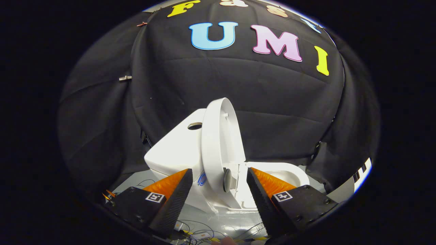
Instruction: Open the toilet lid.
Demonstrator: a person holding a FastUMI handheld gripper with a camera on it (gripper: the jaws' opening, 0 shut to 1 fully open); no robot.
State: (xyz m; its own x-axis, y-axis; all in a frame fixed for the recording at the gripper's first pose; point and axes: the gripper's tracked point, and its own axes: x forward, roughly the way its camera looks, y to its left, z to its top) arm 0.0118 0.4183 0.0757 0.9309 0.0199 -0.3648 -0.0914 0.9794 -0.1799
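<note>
A white toilet [177, 153] stands just ahead of my fingers, seen from its side. Its lid [218, 143] is raised upright and leans back against the tank, whose top carries a round flush button [195, 126]. The seat and bowl rim [289, 172] lie exposed to the right of the lid. My gripper [219, 178] is open, its two black-and-orange fingers spread wide. The lid's lower edge and hinge [227, 180] show in the gap between the fingers, beyond their tips, untouched.
Black cloth hangs as the wall behind and around the toilet. Loose cables [204, 231] and a strip of yellow-black tape lie on the pale floor under the fingers. A white panel edge [357, 180] shows at the right.
</note>
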